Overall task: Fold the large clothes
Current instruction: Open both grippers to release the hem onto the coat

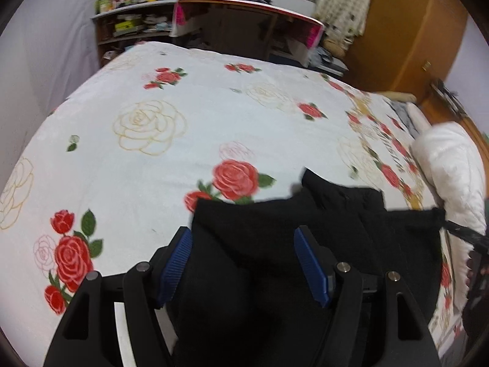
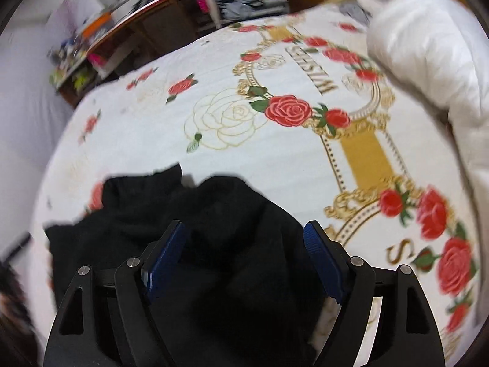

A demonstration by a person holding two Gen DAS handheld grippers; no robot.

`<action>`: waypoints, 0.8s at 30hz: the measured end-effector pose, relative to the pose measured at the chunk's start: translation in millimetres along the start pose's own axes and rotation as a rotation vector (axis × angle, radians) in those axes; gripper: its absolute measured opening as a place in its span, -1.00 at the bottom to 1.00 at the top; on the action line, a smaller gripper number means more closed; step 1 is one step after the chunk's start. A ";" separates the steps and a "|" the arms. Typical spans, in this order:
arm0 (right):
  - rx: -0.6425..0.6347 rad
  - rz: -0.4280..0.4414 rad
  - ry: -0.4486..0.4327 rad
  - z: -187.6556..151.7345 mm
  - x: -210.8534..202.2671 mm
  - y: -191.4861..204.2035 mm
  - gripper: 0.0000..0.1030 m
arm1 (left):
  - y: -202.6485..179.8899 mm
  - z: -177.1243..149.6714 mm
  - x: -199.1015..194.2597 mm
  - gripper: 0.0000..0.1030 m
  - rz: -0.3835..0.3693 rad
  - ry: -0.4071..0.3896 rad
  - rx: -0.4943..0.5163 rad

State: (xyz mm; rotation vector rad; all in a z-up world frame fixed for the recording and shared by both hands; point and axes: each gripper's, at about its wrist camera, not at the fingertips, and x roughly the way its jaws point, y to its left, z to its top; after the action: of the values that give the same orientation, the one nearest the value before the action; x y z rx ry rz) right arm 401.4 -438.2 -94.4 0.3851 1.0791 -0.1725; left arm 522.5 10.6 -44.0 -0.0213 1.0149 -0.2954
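Left claw (image 1: 243,263) and right claw (image 2: 244,260) both hang released above the crumpled black knit garment (image 1: 262,238). Its near part is cut off below. The rose-printed white bedspread (image 1: 183,128) lies beneath; the right view is blurred.

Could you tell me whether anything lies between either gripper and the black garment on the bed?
Nothing visible does. The black garment lies on the rose-print bedspread directly under the open left gripper and the open right gripper. The white quilt sits off to the side, clear of both.

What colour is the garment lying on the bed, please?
Plain black garment, clearest in the right wrist view.
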 end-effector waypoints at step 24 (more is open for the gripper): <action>-0.196 -0.183 0.132 -20.4 106.2 9.1 0.55 | -18.0 -32.7 121.0 0.44 0.206 0.173 0.137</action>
State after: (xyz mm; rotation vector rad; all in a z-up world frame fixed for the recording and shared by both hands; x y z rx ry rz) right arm 437.1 -416.7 -194.6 0.1224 1.2496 -0.2035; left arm 550.3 -33.4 -159.4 0.2353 1.1563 -0.1801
